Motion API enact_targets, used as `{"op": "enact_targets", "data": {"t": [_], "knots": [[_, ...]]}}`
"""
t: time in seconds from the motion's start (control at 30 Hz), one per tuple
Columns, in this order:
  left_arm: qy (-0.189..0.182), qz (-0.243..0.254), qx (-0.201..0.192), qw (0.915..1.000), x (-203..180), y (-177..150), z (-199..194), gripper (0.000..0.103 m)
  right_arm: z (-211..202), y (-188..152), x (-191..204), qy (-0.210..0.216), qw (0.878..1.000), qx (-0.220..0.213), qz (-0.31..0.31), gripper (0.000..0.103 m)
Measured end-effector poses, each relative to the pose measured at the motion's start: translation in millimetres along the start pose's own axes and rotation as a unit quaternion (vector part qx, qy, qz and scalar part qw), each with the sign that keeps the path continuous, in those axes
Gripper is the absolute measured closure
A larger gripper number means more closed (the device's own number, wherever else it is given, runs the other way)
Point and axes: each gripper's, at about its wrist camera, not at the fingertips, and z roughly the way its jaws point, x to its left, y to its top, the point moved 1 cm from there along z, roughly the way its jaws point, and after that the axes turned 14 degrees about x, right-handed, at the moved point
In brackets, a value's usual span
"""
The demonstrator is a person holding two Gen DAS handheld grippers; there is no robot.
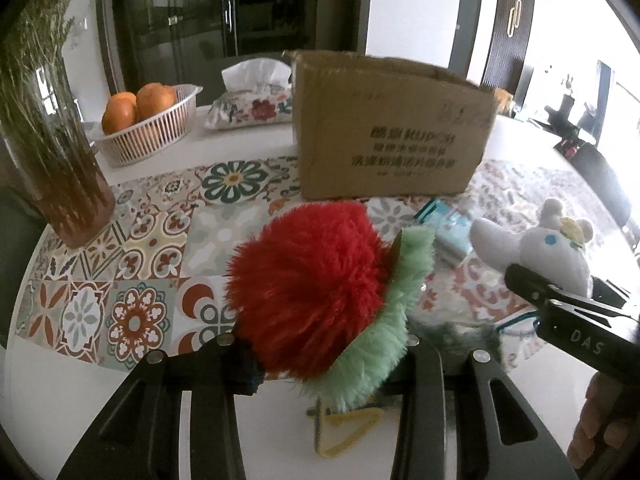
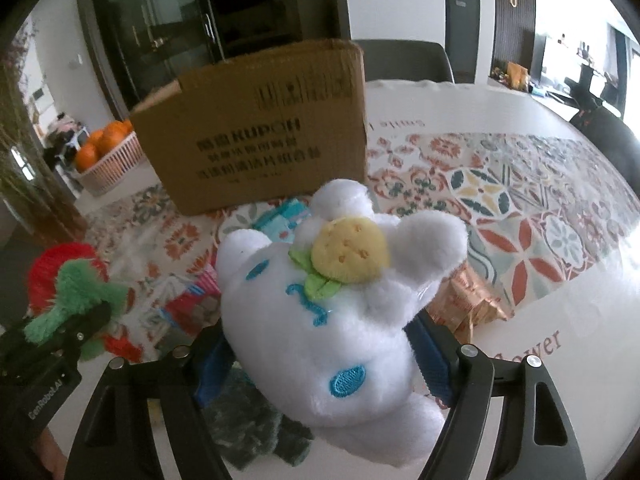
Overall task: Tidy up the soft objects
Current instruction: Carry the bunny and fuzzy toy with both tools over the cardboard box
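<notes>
My left gripper (image 1: 328, 364) is shut on a red and green fuzzy plush (image 1: 316, 292) and holds it above the table. It also shows in the right wrist view (image 2: 68, 280). My right gripper (image 2: 320, 360) is shut on a white plush toy (image 2: 336, 320) with a yellow flower and blue stitching; it also shows in the left wrist view (image 1: 536, 252). An open cardboard box (image 1: 392, 128) stands behind both, also seen in the right wrist view (image 2: 264, 132).
A basket of oranges (image 1: 148, 120), a floral tissue pack (image 1: 256, 100) and a vase of dried stems (image 1: 44, 120) stand at the left. A teal packet (image 1: 448, 220), a dark fuzzy item (image 2: 256, 428), a copper foil packet (image 2: 468, 300) and yellow bands (image 1: 348, 428) lie on the patterned mat (image 1: 132, 240).
</notes>
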Motion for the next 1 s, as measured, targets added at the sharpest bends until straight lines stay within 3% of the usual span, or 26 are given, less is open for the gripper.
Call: {"op": "enact_targets", "data": {"t": [0.57,1.0], "knots": [[-0.023,0.036,-0.053,0.9977,-28.8,30.1,-59.5,0.064,-64.4,24.0,-12.8,0.027,0.997,-0.068,-0.009,0.024],[-0.043,0.043,-0.084,0.9946,-38.1,77.5,-80.5,0.064,-93.9,69.1,-14.5,0.052,0.993,-0.102,-0.003,0.024]]}}
